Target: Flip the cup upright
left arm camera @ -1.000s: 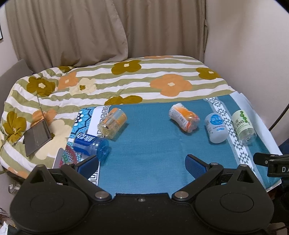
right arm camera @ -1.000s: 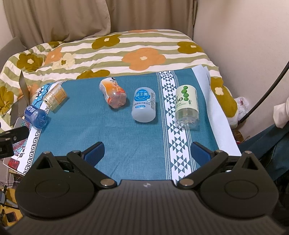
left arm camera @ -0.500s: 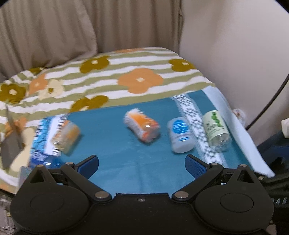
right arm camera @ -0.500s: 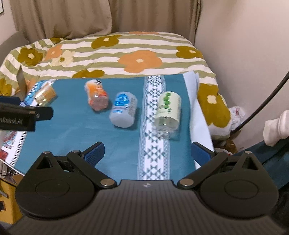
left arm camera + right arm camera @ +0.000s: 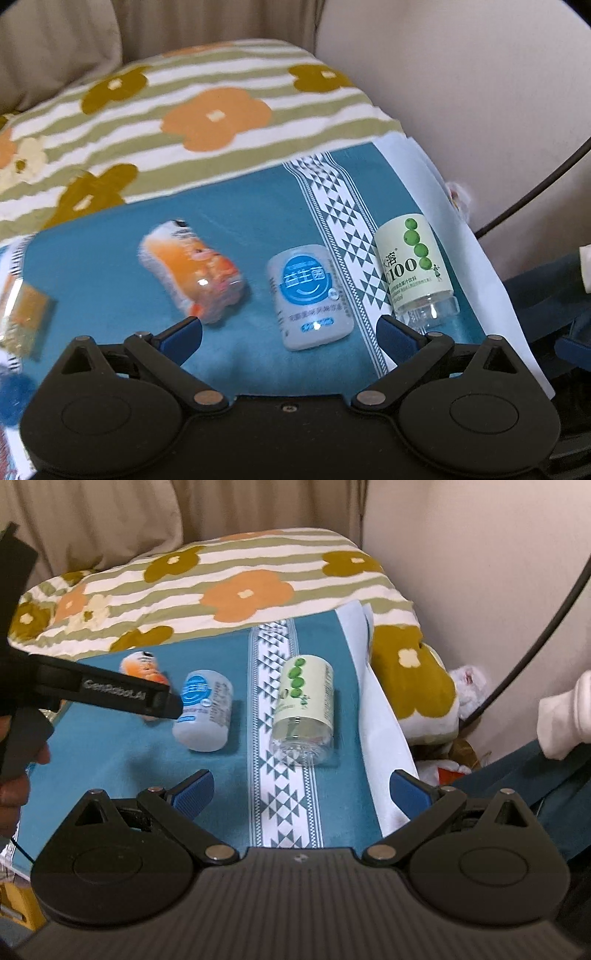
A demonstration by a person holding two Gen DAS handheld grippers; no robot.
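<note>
Both claws, left claw (image 5: 290, 334) and right claw (image 5: 301, 788), hang released over the bed's blue cloth (image 5: 110, 243), three cups lying sideways: orange cup (image 5: 195, 273), blue-label cup (image 5: 308, 295), green-label cup (image 5: 415, 266).

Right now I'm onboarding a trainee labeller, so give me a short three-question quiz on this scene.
1. True or false: the green-label cup stands upright.
2. Which lies between the orange cup and the green-label cup: A) blue-label cup B) a spoon?
3. Fill in: the left gripper and right gripper are both ____.

Key: 1 false, it lies on its side on the blue cloth; 2 A; 3 open.
</note>
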